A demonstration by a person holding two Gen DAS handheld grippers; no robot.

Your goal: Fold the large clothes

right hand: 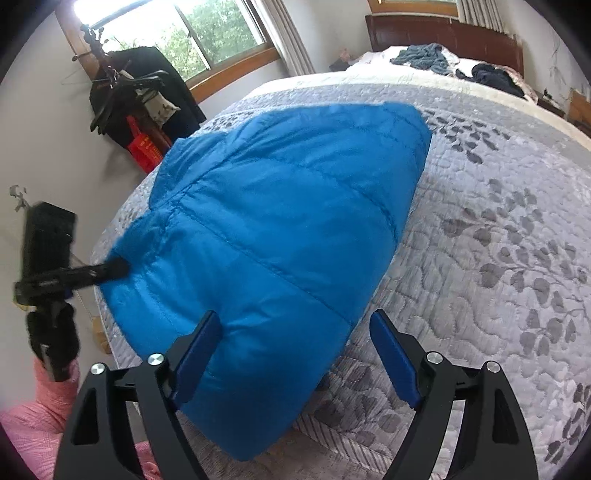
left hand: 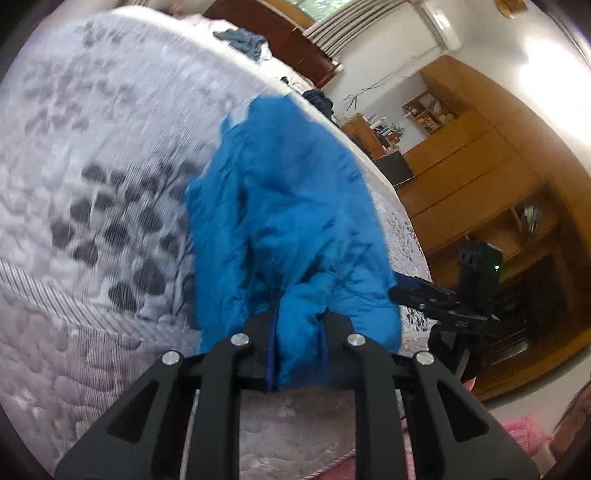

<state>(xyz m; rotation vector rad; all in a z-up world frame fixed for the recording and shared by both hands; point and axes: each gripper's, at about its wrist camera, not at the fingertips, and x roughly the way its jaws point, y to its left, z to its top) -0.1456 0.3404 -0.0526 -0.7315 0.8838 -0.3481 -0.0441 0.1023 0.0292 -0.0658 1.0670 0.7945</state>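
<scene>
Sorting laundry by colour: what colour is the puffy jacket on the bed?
Bright blue jacket, clearest in the right wrist view.

Black linkage grippers w/ silver screws, right gripper (right hand: pixel 295 354) w/ blue pads (right hand: pixel 395 362); pink sleeve (right hand: pixel 48 402).

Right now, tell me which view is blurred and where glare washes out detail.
Left wrist view: motion blur smears the grey leaf-patterned quilt and puffy blue quilted jacket; glare bleaches the upper-right wall. Right wrist view: mostly sharp; the window is blown out at its top left.
</scene>
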